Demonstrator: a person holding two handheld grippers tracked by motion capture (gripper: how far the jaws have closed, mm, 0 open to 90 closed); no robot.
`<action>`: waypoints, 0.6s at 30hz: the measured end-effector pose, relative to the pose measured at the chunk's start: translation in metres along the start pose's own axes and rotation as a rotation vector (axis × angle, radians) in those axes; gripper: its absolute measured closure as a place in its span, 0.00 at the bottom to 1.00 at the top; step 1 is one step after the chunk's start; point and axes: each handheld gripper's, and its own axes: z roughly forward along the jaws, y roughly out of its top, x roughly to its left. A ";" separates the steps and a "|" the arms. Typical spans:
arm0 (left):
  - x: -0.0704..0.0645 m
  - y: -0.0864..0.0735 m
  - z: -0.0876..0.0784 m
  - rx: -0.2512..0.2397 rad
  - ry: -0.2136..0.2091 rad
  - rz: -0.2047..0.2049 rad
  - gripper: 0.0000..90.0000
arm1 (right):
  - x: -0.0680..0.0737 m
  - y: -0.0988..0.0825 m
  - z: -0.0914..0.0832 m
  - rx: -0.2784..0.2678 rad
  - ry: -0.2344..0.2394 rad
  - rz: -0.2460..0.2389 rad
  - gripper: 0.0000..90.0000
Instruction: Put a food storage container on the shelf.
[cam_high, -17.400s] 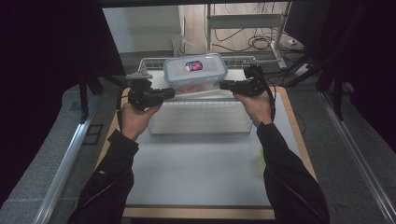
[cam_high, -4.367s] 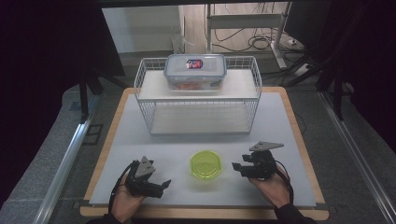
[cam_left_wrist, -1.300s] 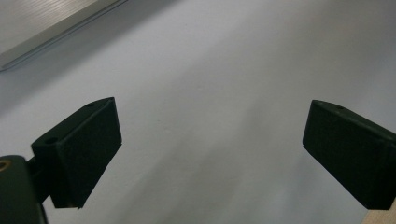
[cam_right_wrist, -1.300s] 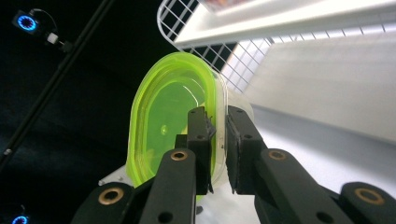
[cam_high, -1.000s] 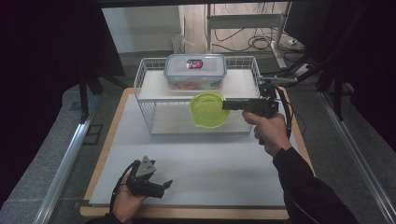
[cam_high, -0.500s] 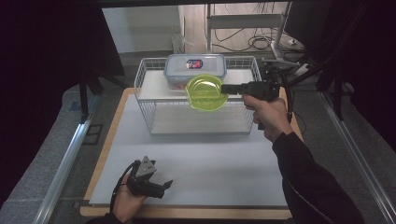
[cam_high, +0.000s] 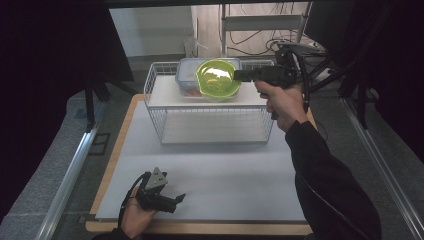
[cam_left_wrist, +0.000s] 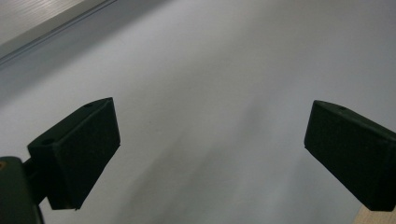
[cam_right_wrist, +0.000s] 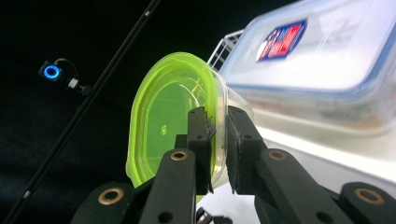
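So the right gripper is up at the top shelf of the white wire rack, jaws pinched together on the rim of the lime-green bowl. In the right gripper view the two pads sit either side of the bowl wall, one inside, one outside, and the bowl hangs tilted on its side. From the high view the bowl is over the right half of the clear lidded container that sits on that shelf, and it reaches toward the shelf's front edge. Can't tell if it's touching the lid or just above it. The container looks very close behind the bowl in the gripper view.

The left gripper rests down by the near edge of the white mat, jaws wide apart with nothing between them, just bare mat ahead.

Plenty of open mat between the rack's front and the near wooden table edge, and the rack's lower shelf looks bare too
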 end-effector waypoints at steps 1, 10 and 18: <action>0.000 0.000 0.000 -0.001 -0.001 0.000 0.03 | 0.000 0.003 0.001 -0.007 -0.004 0.002 0.90; 0.000 0.000 0.000 0.001 -0.005 0.002 0.04 | -0.002 0.027 0.015 -0.063 -0.048 0.030 0.90; 0.000 0.000 0.001 0.005 -0.013 0.006 0.04 | -0.007 0.045 0.036 -0.102 -0.100 0.055 0.90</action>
